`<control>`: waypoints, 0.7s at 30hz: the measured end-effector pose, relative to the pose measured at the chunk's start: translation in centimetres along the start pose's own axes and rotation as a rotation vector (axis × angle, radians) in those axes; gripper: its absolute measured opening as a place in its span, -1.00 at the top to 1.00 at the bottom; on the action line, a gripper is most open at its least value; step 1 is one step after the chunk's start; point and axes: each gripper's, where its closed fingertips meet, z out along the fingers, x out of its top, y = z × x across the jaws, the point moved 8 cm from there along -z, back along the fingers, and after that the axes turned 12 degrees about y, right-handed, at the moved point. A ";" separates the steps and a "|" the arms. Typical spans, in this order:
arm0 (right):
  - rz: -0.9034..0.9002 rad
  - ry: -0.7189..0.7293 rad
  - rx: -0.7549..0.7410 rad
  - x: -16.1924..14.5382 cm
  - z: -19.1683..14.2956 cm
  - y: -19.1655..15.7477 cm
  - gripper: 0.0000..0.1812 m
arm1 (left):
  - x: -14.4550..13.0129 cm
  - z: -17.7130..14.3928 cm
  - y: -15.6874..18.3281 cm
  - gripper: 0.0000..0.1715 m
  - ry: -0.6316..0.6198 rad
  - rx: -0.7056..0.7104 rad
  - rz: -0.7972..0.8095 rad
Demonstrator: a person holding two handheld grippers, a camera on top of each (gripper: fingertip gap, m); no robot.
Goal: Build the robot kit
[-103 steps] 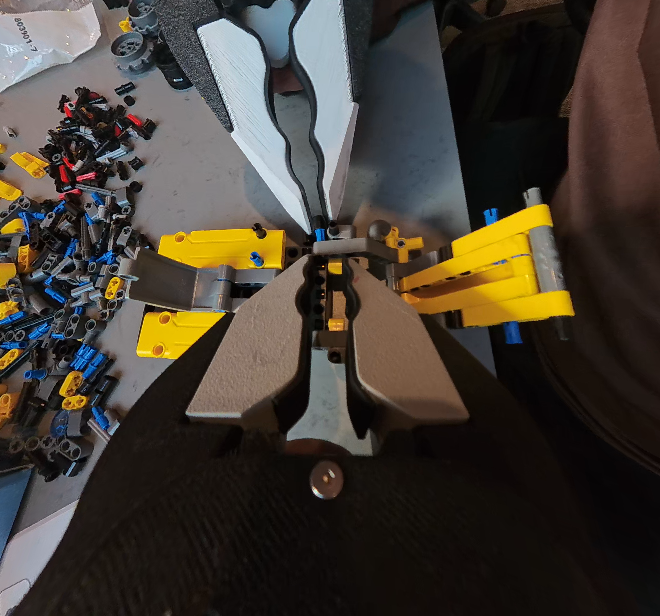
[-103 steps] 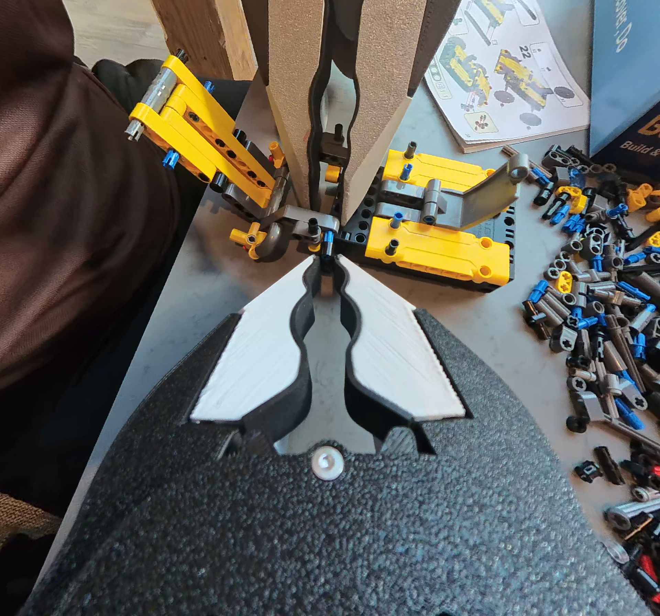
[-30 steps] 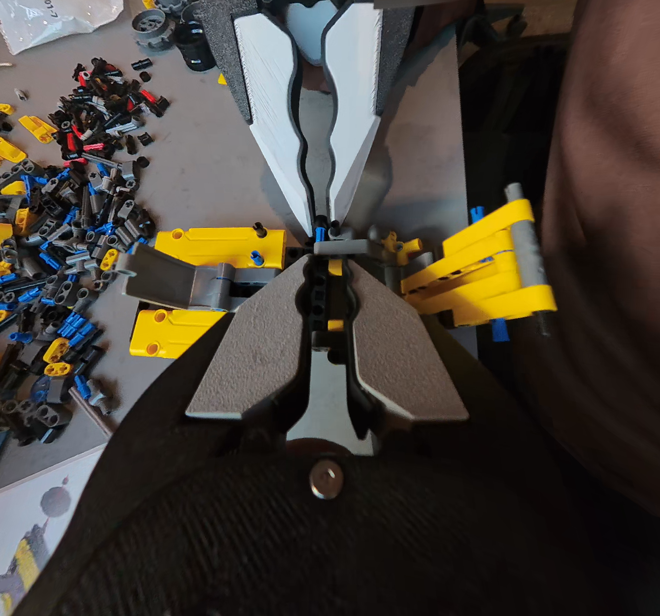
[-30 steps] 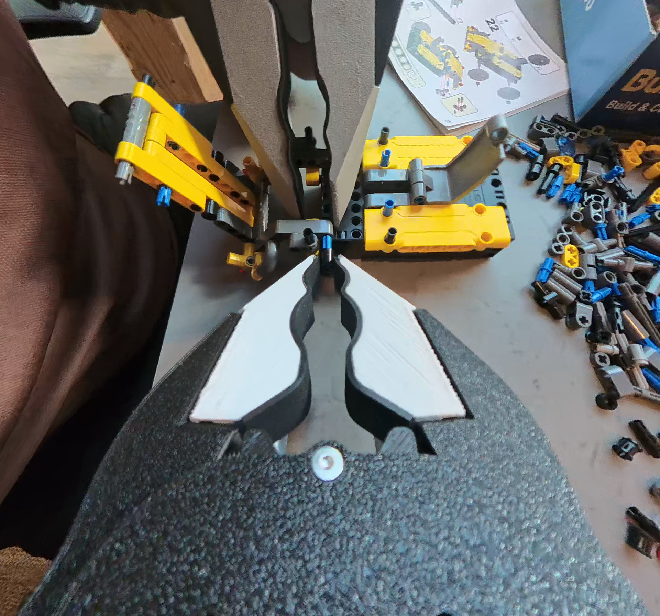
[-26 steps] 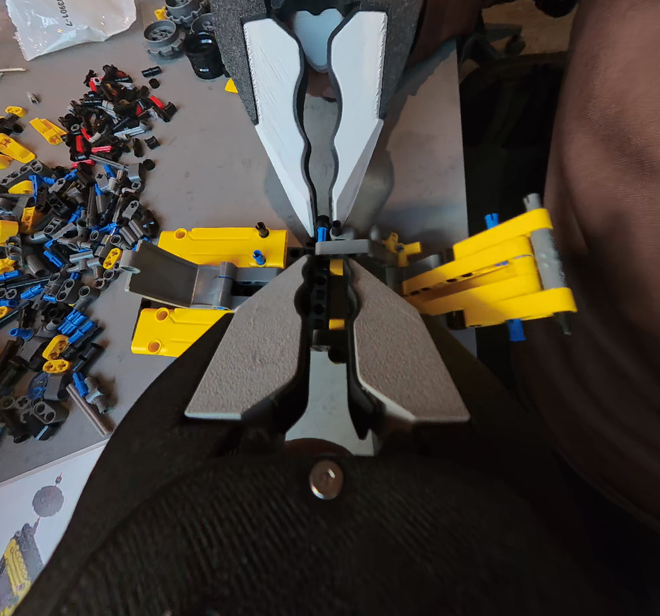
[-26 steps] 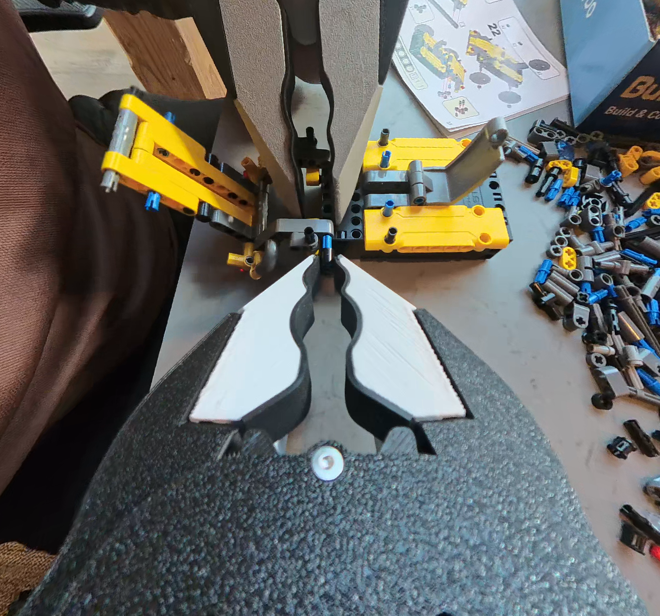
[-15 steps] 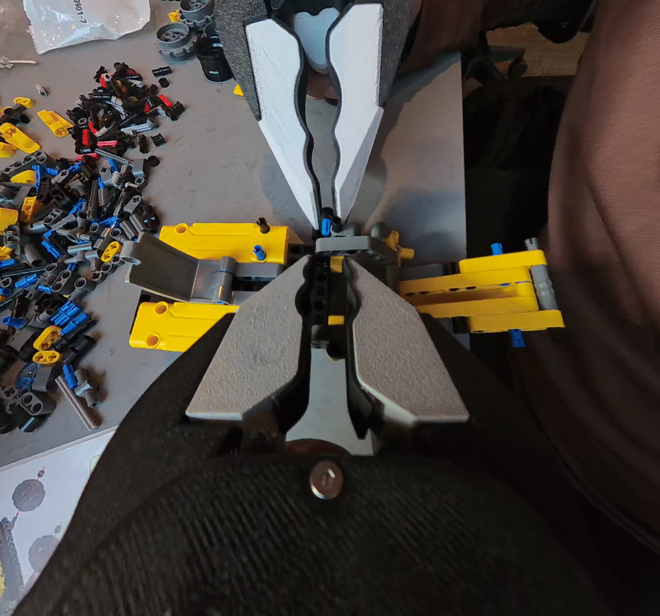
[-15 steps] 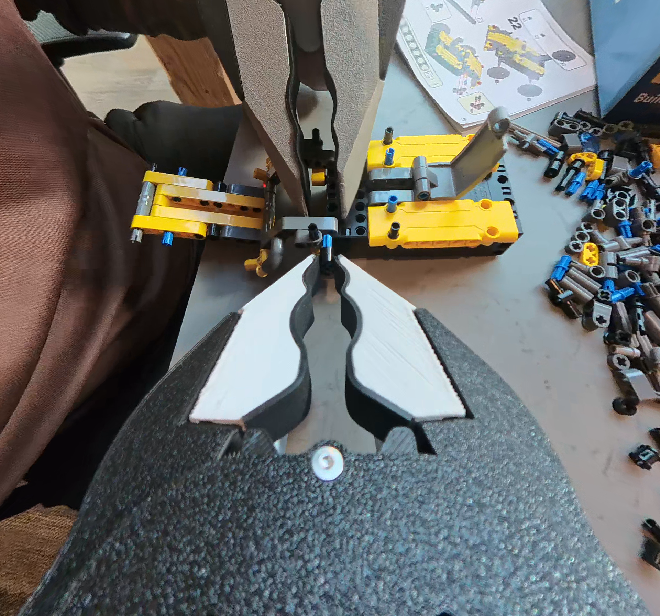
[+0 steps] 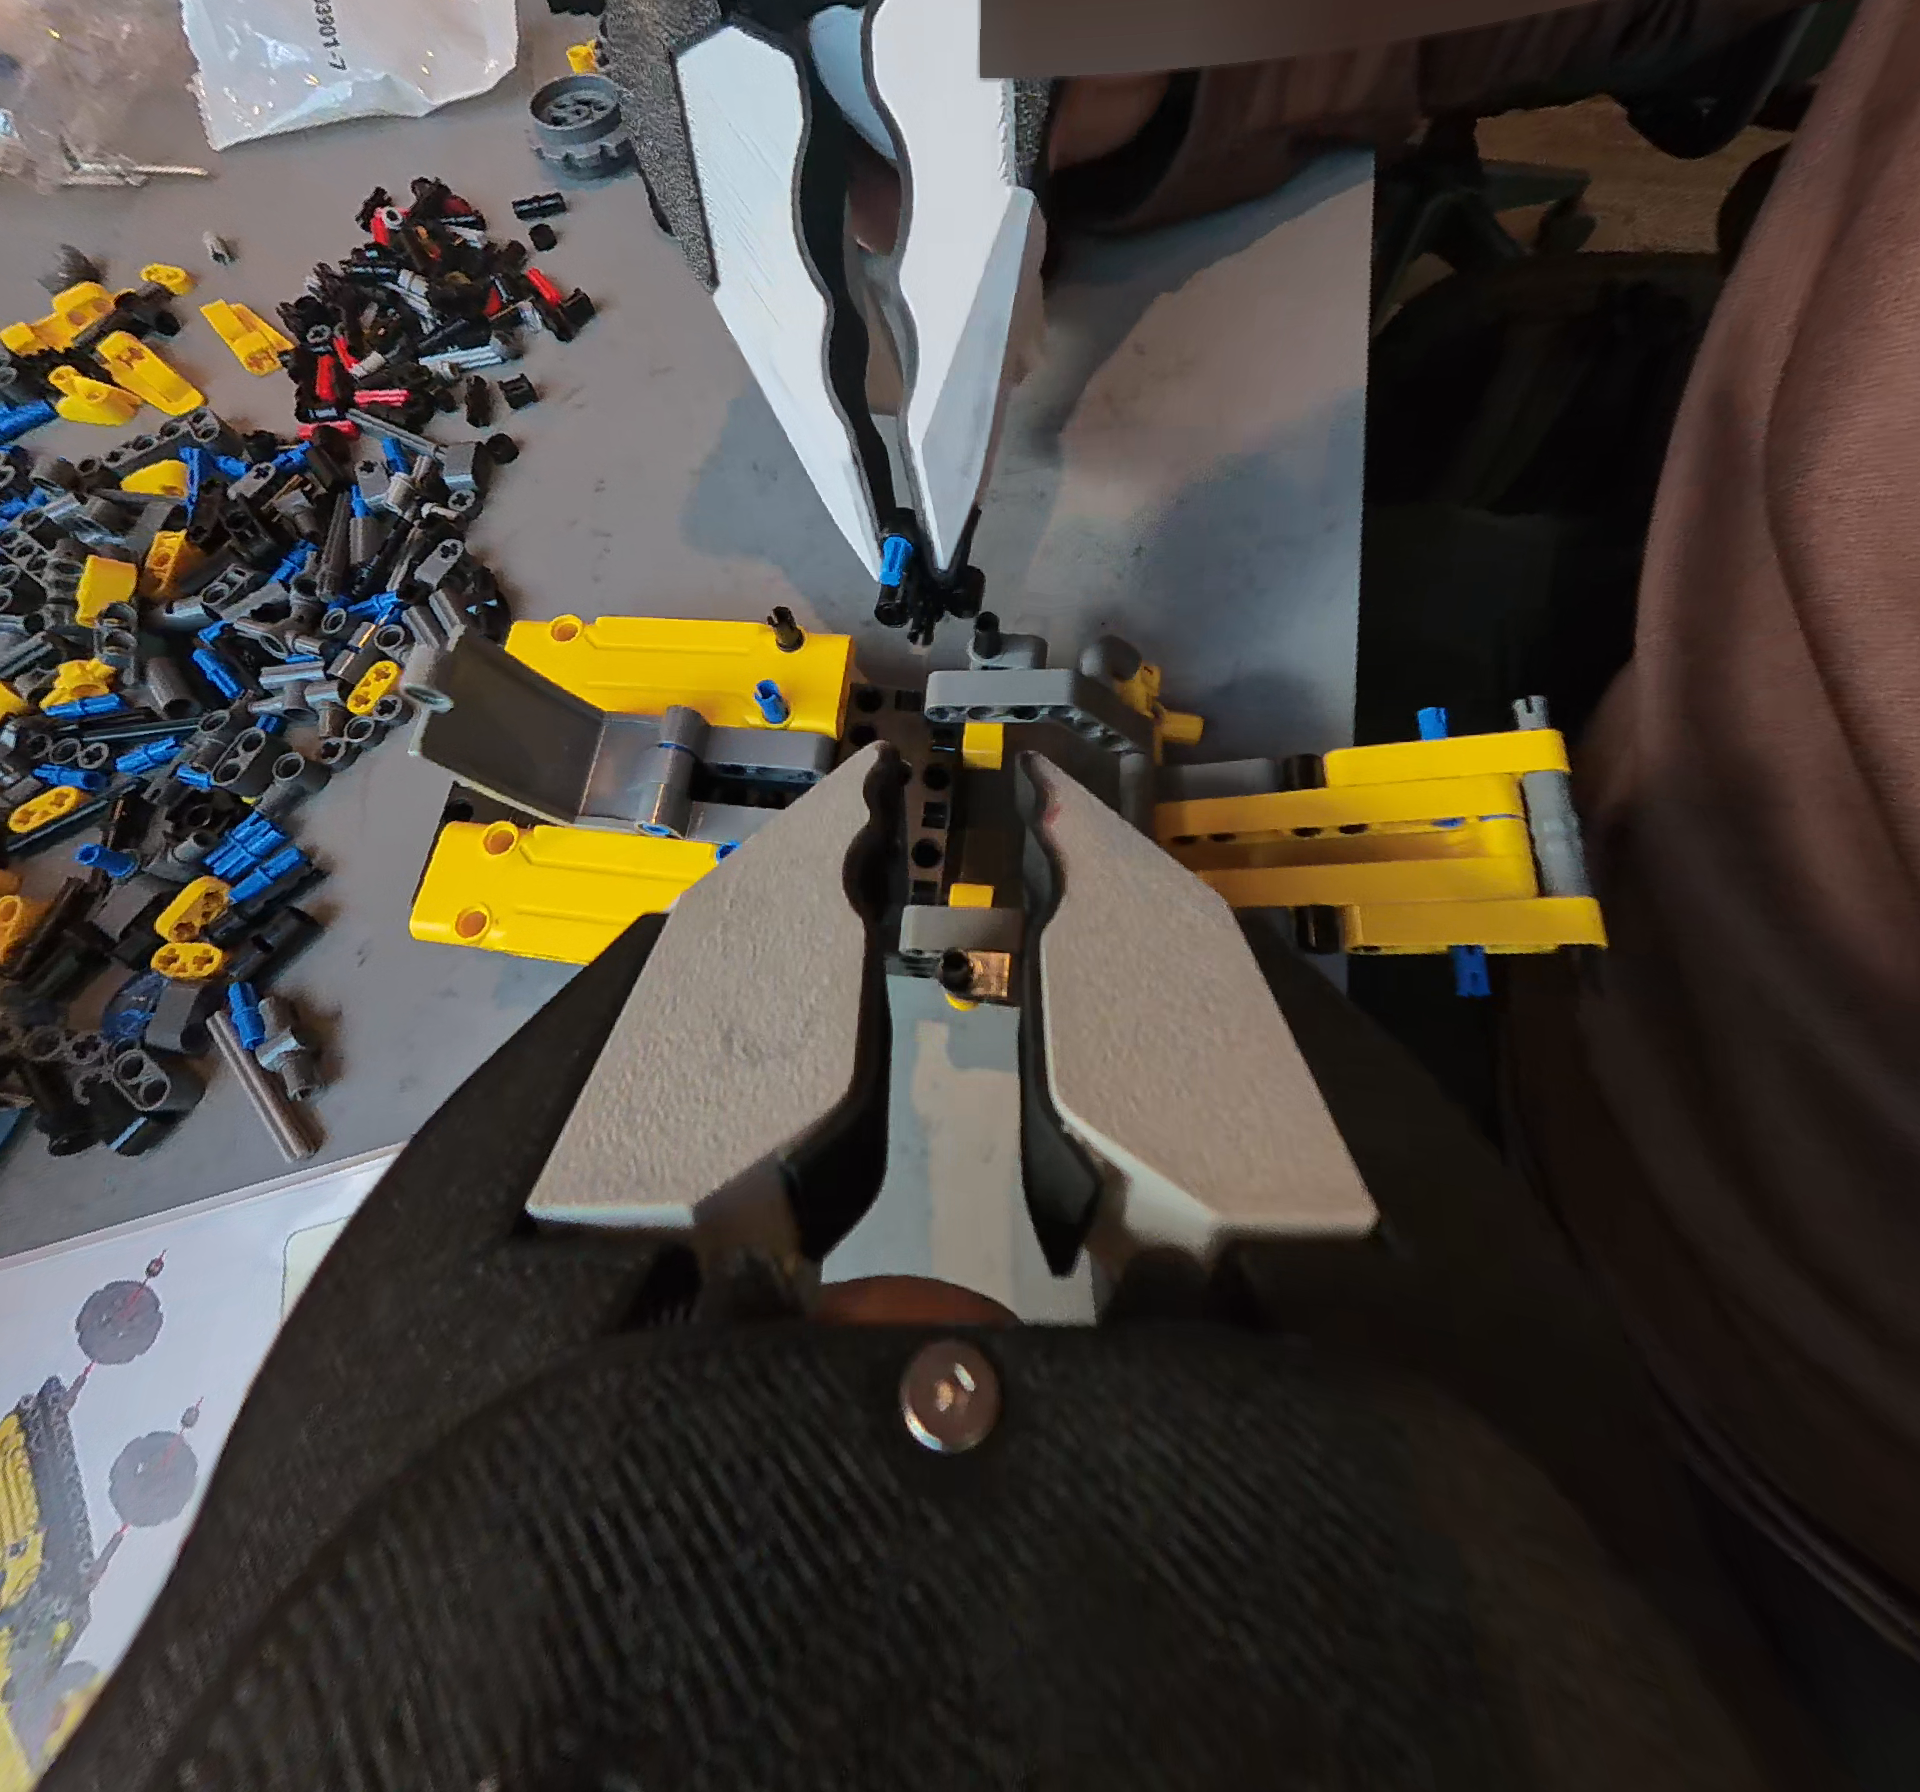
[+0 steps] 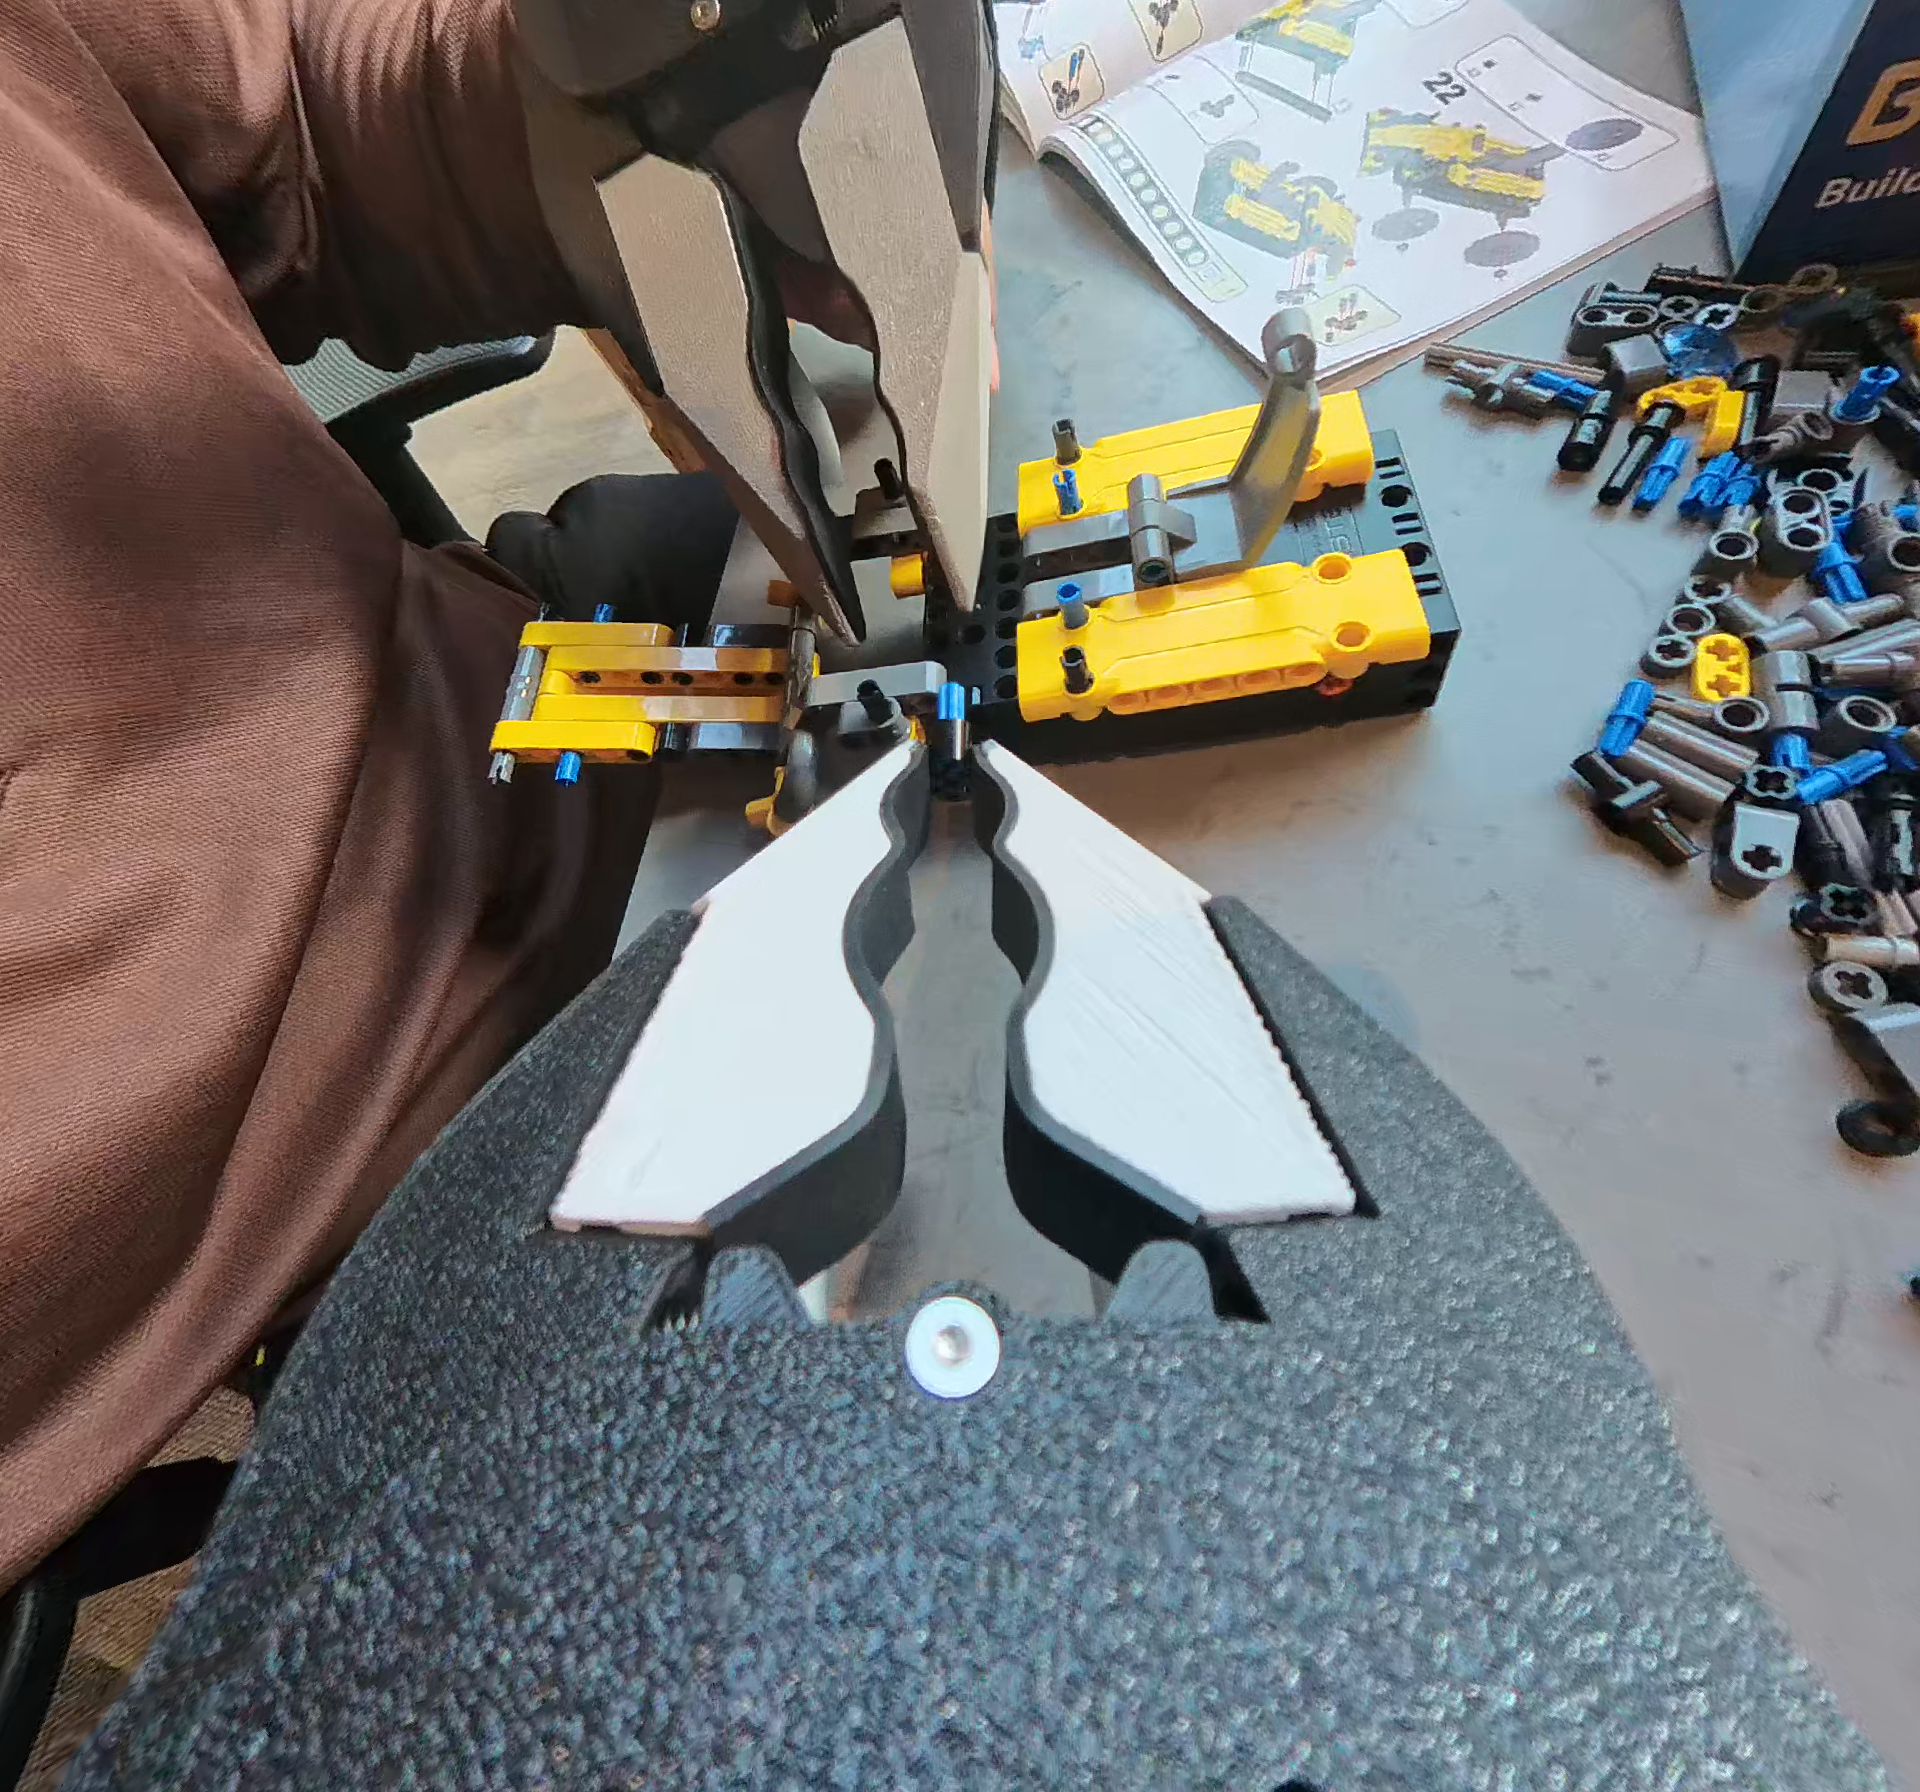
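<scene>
The half-built yellow and black brick vehicle [image 9: 665, 766] lies flat on the grey surface [image 9: 644, 516] near its edge, with a yellow loader arm [image 9: 1382, 838] reaching out past that edge toward the person's brown sleeve [image 10: 208, 599]. Its black perforated chassis [image 10: 1392, 537] carries two long yellow panels [image 10: 1216, 641] and a raised grey curved panel [image 10: 1278, 443].

The left gripper [image 9: 951, 776] has its grey jaws clamped across the narrow black and grey middle section of the vehicle, holding it in place. The right gripper [image 10: 948, 755] has its white jaws pressed together on a small blue and black connector pin [image 10: 950, 708], which sits just beside a grey angled beam [image 10: 883, 688] at the vehicle's side; whether the pin touches the beam cannot be told.

As a judgement, the vehicle is light, rigid plastic held together only by friction pins, so the stiff chassis core is the sound place to hold, while the hinged loader arm and upright panel would likely swing or pop loose. The pin is tiny, hard and smooth, and could twist or slip from the jaws if gripped off-centre.

A heap of loose pins and connectors [image 9: 208, 662] lies farther along the surface, with a clear plastic bag [image 9: 312, 28] and a grey wheel hub [image 9: 577, 116] beyond. An open instruction booklet [image 10: 1351, 142] and a blue box [image 10: 1808, 59] lie past the vehicle.
</scene>
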 end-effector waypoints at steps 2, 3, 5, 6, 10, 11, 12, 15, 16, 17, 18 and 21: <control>-0.010 -0.010 -0.010 -0.1 0.1 0.0 0.96 | -0.2 0.1 0.0 0.78 -0.001 -0.006 -0.014; -0.020 -0.022 -0.018 -0.2 0.2 -0.1 0.97 | -0.3 0.2 0.0 0.78 -0.009 -0.013 -0.017; -0.048 -0.057 -0.029 -0.4 0.5 -0.3 0.97 | -0.5 0.5 0.1 0.77 -0.018 -0.018 -0.014; -0.063 -0.075 -0.037 -0.6 0.7 -0.3 0.96 | -0.5 0.5 0.1 0.77 -0.016 -0.020 -0.013; -0.105 -0.113 -0.041 -0.7 1.3 -0.6 0.97 | -0.4 0.7 -0.2 0.82 -0.016 -0.024 -0.006; -0.111 -0.112 -0.040 -0.7 1.4 -0.6 0.97 | -0.4 0.7 -0.3 0.84 -0.015 -0.023 -0.002; -0.111 -0.110 -0.039 -0.7 1.4 -0.6 0.97 | -0.3 0.7 -0.3 0.85 -0.014 -0.021 0.004; -0.113 -0.106 -0.033 -0.7 1.4 -0.6 0.97 | -0.1 1.0 -0.3 0.82 -0.019 -0.026 0.020; -0.122 -0.104 -0.031 -0.6 1.4 -0.7 0.97 | 0.0 1.0 -0.3 0.81 -0.015 -0.031 0.025; -0.131 -0.100 -0.022 -0.6 1.4 -0.8 0.97 | 0.0 1.1 -0.2 0.83 -0.020 -0.041 0.031; -0.136 -0.098 -0.011 -0.6 1.4 -0.9 0.97 | 0.1 1.1 -0.2 0.84 -0.021 -0.045 0.037; -0.137 -0.105 -0.012 -0.6 1.5 -0.8 0.97 | 0.1 1.2 -0.1 0.88 -0.032 -0.052 0.053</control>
